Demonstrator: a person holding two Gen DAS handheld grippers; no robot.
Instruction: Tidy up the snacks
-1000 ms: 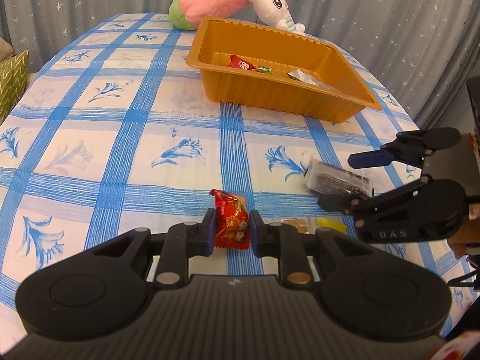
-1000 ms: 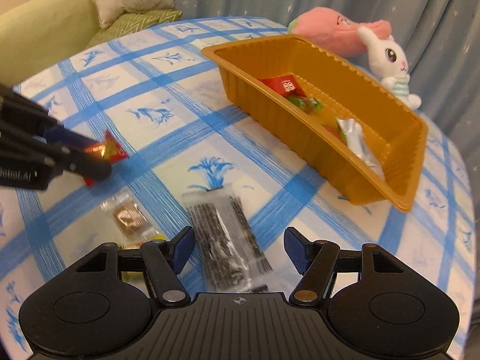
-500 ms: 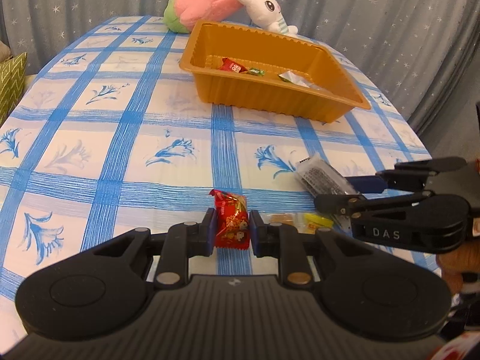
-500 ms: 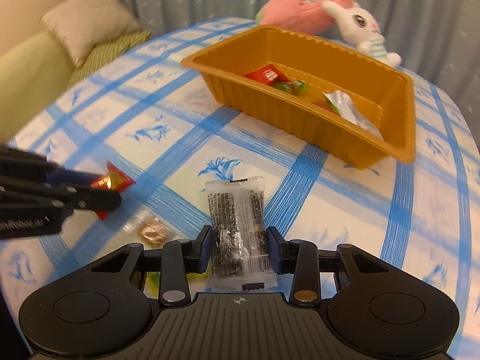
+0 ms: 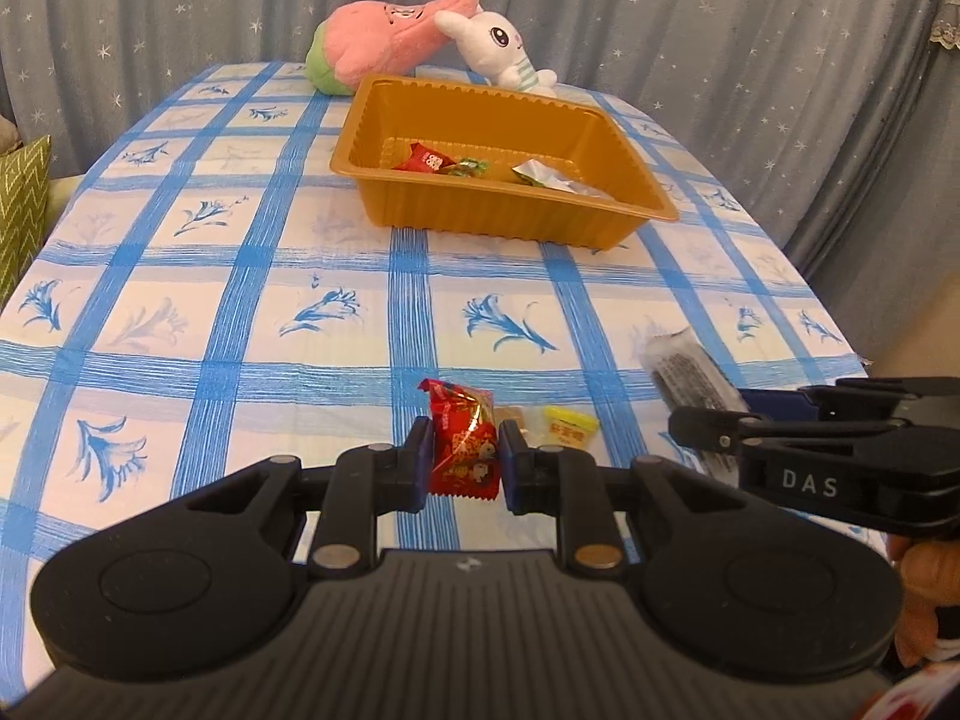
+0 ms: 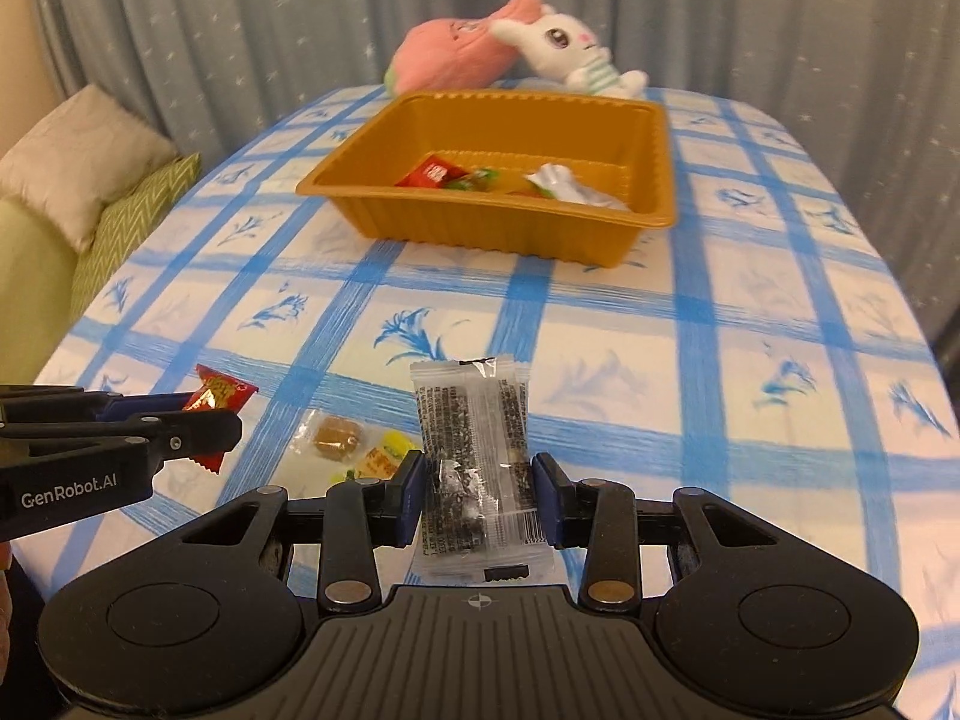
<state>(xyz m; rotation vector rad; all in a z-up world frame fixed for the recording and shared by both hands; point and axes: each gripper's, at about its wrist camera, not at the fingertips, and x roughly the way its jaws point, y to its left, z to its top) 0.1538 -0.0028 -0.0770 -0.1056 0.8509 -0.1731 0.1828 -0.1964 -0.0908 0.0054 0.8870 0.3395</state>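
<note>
My left gripper (image 5: 463, 457) is shut on a red candy packet (image 5: 463, 445), held above the near table edge. My right gripper (image 6: 479, 489) is shut on a clear packet of dark seeds (image 6: 474, 450), also lifted off the cloth; it shows at the right of the left wrist view (image 5: 690, 373). The orange tray (image 5: 510, 213) stands mid-table ahead with several wrapped snacks inside (image 5: 427, 159). A brown candy in clear wrap (image 6: 337, 435) and a yellow candy (image 6: 384, 455) lie on the cloth between the grippers.
A pink plush (image 5: 384, 36) and a white rabbit plush (image 5: 501, 42) lie behind the tray at the far table edge. A blue-checked cloth (image 5: 240, 276) covers the table. A sofa with cushions (image 6: 90, 180) stands to the left.
My right gripper closed on the seed packet and lifted it. Both grippers rose and pulled back from the tray. The left kept hold of the red candy.
</note>
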